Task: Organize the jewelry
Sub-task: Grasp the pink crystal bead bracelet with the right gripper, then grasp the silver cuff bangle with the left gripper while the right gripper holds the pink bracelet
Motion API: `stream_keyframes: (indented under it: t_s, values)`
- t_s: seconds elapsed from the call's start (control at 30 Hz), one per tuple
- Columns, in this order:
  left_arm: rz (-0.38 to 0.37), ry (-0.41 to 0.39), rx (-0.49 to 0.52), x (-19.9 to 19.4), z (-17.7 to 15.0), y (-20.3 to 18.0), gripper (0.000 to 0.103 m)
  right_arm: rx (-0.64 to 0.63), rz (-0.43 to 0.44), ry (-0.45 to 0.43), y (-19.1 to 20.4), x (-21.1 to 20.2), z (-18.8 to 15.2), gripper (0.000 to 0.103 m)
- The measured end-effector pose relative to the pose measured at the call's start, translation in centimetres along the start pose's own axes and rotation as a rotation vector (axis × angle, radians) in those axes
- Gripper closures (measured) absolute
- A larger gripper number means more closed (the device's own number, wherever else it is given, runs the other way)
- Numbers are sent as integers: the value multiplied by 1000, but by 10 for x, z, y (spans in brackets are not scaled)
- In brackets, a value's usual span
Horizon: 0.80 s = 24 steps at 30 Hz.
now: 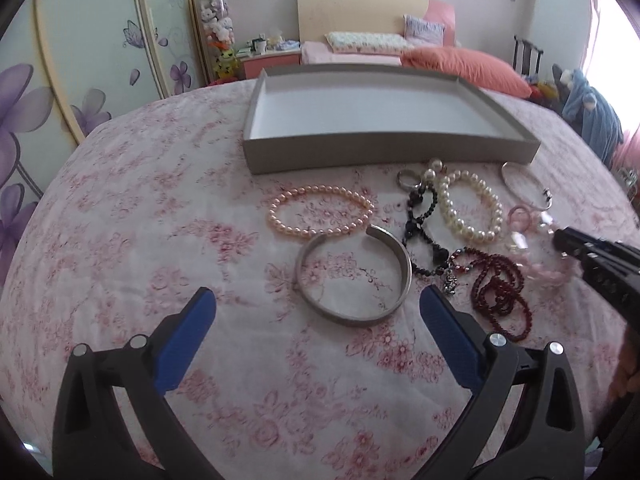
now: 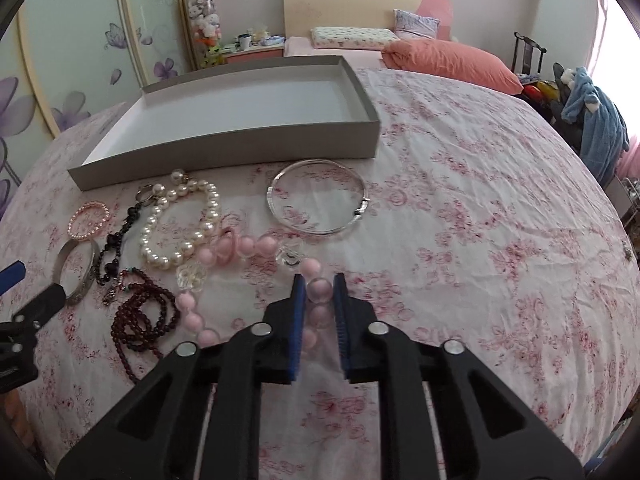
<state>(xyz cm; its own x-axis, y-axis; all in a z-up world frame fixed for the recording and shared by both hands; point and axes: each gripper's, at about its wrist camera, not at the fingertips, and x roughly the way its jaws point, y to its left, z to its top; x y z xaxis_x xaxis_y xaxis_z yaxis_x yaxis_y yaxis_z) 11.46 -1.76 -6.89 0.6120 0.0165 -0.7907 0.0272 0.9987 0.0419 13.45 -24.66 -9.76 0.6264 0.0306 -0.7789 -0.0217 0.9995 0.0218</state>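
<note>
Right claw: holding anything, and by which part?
Yes. The right claw is shut on the pink bead bracelet, pinching a bead on its near side. The left claw is open and holds nothing.

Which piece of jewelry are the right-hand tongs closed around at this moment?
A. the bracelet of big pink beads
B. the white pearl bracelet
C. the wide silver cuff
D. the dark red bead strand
A: in the right wrist view the right gripper has its blue pads closed on a bead of the pink bead bracelet, while the silver cuff, white pearl bracelet and dark red strand lie untouched on the bedspread.
</note>
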Motion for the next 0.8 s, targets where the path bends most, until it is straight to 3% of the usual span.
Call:
stream_keyframes:
  t_s: [0.1, 0.23, 0.37, 0.67, 0.73, 0.8]
  values:
    - [9, 17, -2, 7, 4, -1, 4, 18, -8, -6, -5, -1, -3, 89]
    - [-26, 53, -28, 17, 6, -1, 18, 15, -14, -13, -5, 0, -1, 89]
    - [-16, 39, -28, 17, 8, -5, 25, 20, -13, -16, -6, 1, 1, 88]
    - [-8, 34, -40, 22, 14, -4, 23, 33, 1, -11, -12, -2, 0, 88]
    - [-10, 24, -42, 21, 14, -3, 35, 34, 6, -12, -13, -2, 0, 88]
    - [-14, 20, -48, 20, 14, -2, 37, 34, 12, -14, -13, -3, -1, 88]
